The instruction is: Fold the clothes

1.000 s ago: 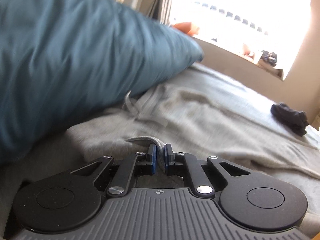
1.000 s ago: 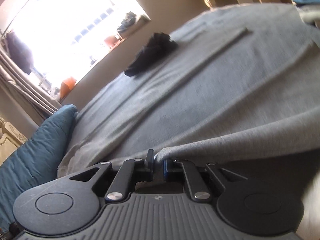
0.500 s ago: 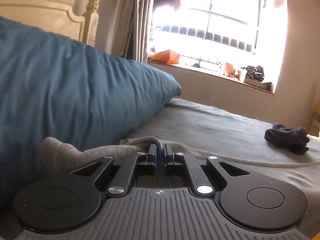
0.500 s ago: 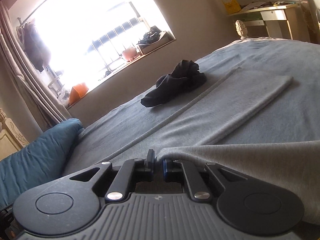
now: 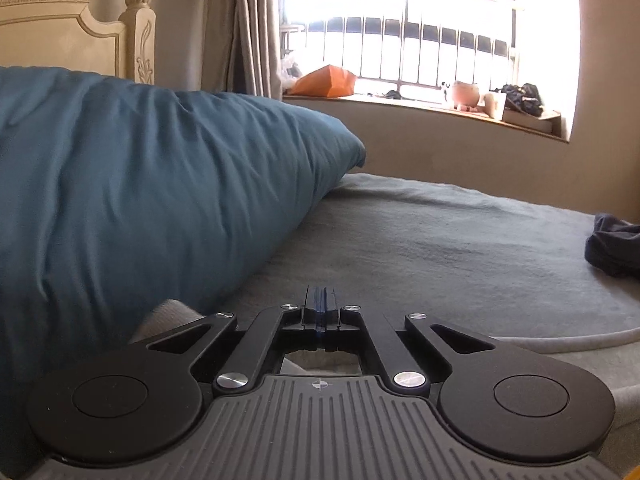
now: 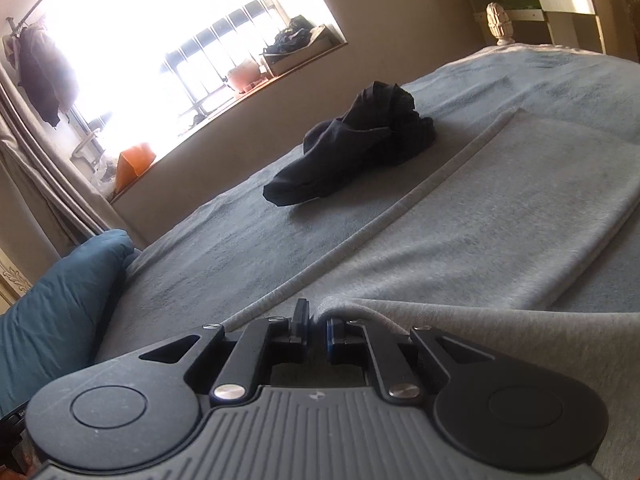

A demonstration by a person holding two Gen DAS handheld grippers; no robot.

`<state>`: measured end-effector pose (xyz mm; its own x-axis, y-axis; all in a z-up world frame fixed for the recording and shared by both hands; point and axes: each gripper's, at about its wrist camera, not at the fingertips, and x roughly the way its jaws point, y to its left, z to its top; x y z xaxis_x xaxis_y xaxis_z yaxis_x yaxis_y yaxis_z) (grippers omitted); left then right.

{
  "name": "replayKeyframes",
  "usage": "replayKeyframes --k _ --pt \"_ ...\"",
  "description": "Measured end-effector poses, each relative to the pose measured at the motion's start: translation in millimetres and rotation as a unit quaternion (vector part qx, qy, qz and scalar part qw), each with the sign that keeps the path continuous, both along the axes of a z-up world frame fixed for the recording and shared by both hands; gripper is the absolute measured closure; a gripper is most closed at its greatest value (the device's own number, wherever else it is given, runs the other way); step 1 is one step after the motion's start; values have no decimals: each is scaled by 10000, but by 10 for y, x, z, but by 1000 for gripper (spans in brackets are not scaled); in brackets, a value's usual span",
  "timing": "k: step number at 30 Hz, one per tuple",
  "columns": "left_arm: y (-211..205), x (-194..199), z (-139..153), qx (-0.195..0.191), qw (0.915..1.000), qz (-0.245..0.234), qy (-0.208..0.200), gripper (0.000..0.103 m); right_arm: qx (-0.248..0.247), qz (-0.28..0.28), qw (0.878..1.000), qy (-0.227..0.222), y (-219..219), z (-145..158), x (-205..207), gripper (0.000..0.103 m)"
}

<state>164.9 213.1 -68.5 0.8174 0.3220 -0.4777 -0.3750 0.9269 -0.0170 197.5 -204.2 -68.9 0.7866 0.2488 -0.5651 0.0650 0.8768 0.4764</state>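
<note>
Here, the bed [image 6: 224, 248], spread with a grey-blue blanket, is seen to fill most of both views, with a large teal pillow [image 5: 140, 200] propped at its head below the window. Across the blanket a light grey garment [image 6: 500, 232] is laid out flat, its long axis running away from the right tool [image 6: 318, 326] toward the far right corner of the bed. A dark crumpled garment [image 6: 356, 148] is left near the middle of the bed, well apart from both tools and beyond the grey one's far edge.

A near fold of the grey garment is clamped between the jaws of the right tool, the cloth draped over the tool's right side. The left tool [image 5: 319, 308] is seen with its jaws pressed fully together and nothing visible between them; only a small piece of grey cloth [image 5: 168, 314] is shown just beside its left linkage, against the pillow.

The grey garment is judged to lie mostly to the right of the left tool, so the right hand is the nearer one, and the coming fold would likely be carried along that long axis.
</note>
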Motion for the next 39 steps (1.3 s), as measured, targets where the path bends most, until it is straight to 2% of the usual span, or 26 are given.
replayKeyframes --k 3,5,7,11,13,14,16,19,24,27,29,31,34,35,36,37,39 --pt "95 46 -126 -54 9996 47 286 103 18 -17 9998 212 11 -201 174 95" --pt "146 -51 -124 -230 9992 -175 293 103 160 -40 9991 387 -35 -334 252 95" --pt "186 -189 -89 -247 9985 -285 390 103 300 -63 9980 559 -80 -464 327 95" --pt "412 -364 40 -585 9949 -534 629 97 495 -37 9968 622 -125 -481 332 95" --pt "476 -365 87 -479 9918 -838 838 80 602 -2 9966 566 -155 -412 322 95" --pt "499 -352 103 -392 9898 -985 955 77 641 22 9966 511 -165 -361 318 95" --pt "495 -318 100 -208 9864 -1164 1141 73 665 85 9969 405 -178 -260 333 95" --pt "450 -264 96 -8 9829 -1313 1291 70 547 126 9977 369 -158 -272 418 95" --pt "331 -286 66 344 9846 -1362 1035 59 702 19 9968 370 -140 -397 588 95" --pt "361 -198 -25 547 9813 -1440 1152 59 862 31 9962 90 -112 -278 611 95" --pt "397 -151 -84 571 9817 -1368 1197 59 808 27 9967 91 -80 -243 653 95" --pt "413 -136 -109 509 9837 -1262 1179 59 815 73 9952 531 -82 -369 789 92" --pt "331 -249 19 390 9886 -1135 914 59 1086 36 9850 1339 -205 -643 888 92" --pt "291 -330 84 290 9893 -1182 807 59 1218 101 9856 1170 -229 -585 757 91" --pt "256 -423 152 113 9889 -1282 740 58 1348 166 9857 1001 -253 -526 625 84" --pt "220 -517 221 -63 9881 -1381 672 57 1478 230 9852 831 -277 -468 493 70" --pt "173 -731 324 -638 9825 -1621 654 52 1736 360 9829 490 -325 -352 230 56"
